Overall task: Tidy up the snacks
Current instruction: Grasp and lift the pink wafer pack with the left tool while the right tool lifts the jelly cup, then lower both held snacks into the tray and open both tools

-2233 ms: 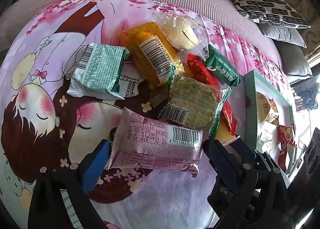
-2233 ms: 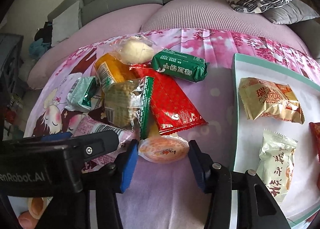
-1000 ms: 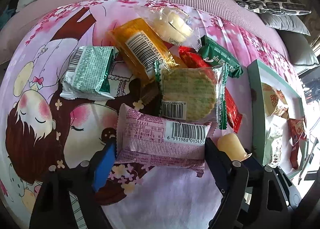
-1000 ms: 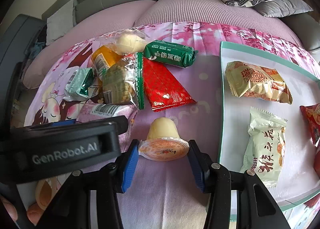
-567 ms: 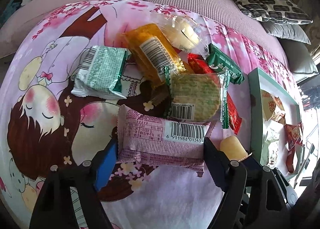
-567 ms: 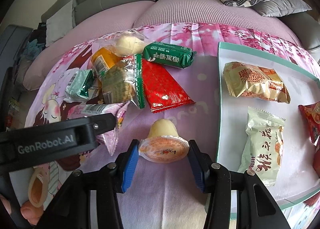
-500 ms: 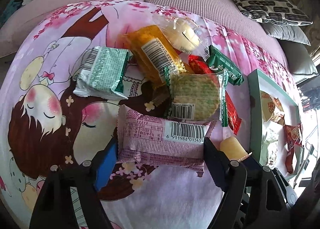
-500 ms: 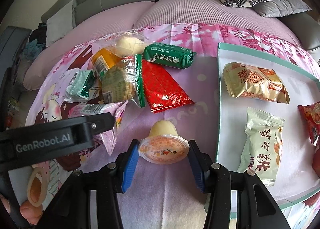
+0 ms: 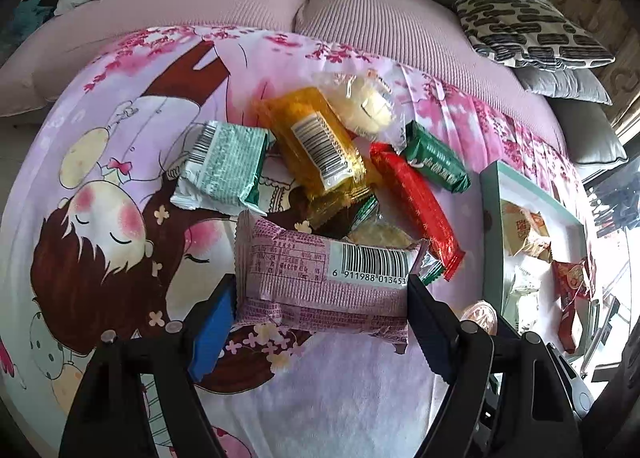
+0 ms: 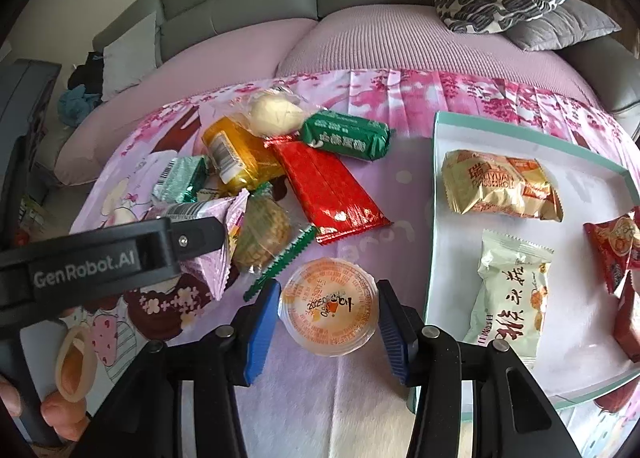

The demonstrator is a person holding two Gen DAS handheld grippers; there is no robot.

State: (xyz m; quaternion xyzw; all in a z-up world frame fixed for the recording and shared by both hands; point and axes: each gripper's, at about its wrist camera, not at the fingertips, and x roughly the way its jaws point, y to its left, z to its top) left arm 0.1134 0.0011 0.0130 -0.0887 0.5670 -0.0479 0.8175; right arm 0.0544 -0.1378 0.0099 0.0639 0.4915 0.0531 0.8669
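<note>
Both your grippers are loaded above the pink cartoon blanket (image 9: 100, 161).

Your left gripper (image 9: 320, 298) clamps the pink snack pack (image 9: 324, 282) by its ends; your right gripper (image 10: 328, 314) pinches the jelly cup (image 10: 329, 312), just beside the teal-rimmed tray (image 10: 434, 193) holding four packets.

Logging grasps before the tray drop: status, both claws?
Left claw shut on pink barcoded wrapper pack. Right claw shut on clear orange-lidded jelly cup. Teal-rimmed tray alongside, path clear.
</note>
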